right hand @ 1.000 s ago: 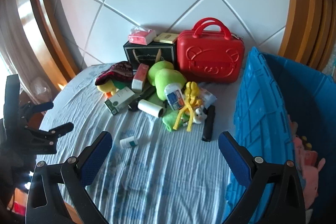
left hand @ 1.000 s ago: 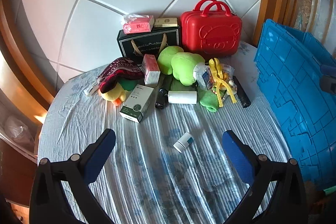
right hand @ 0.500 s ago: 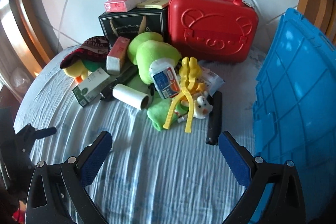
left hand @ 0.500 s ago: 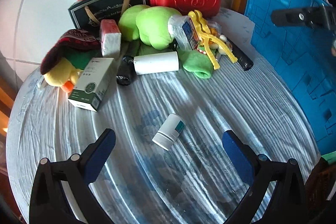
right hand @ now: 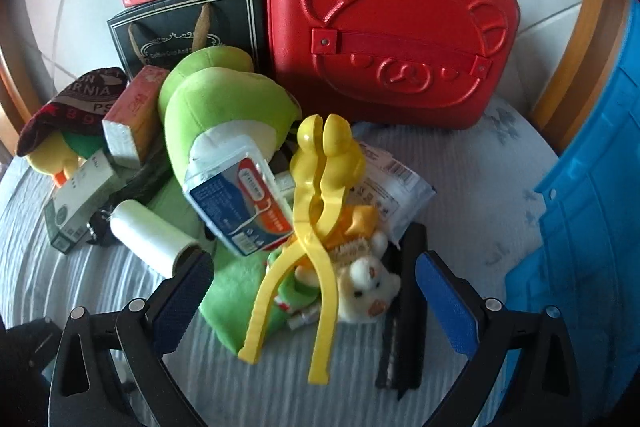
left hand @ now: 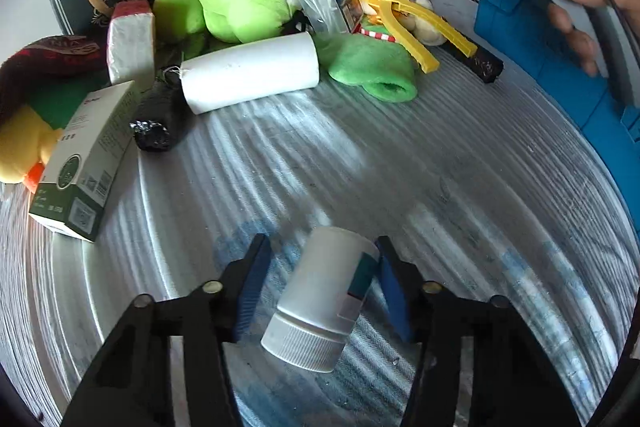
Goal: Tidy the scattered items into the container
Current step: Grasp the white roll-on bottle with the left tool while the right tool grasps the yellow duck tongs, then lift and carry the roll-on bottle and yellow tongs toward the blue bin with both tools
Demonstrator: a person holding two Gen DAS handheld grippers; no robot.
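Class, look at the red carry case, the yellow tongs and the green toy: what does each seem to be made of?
Red carry case: apparently hard moulded plastic, with an embossed face and a slight sheen. Yellow tongs: probably smooth, glossy plastic. Green toy: plush fabric, with a matte, fuzzy surface.

Both the left gripper point(left hand: 320, 291) and the right gripper point(right hand: 312, 291) have black angular plastic arms studded with silver screws, ending in flat fingers faced with ribbed blue pads point(left hand: 250, 287).

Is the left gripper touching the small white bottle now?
Touching on one side. In the left wrist view the right pad meets the white bottle; a gap remains at the other pad of the left gripper, whose jaws have been closing.
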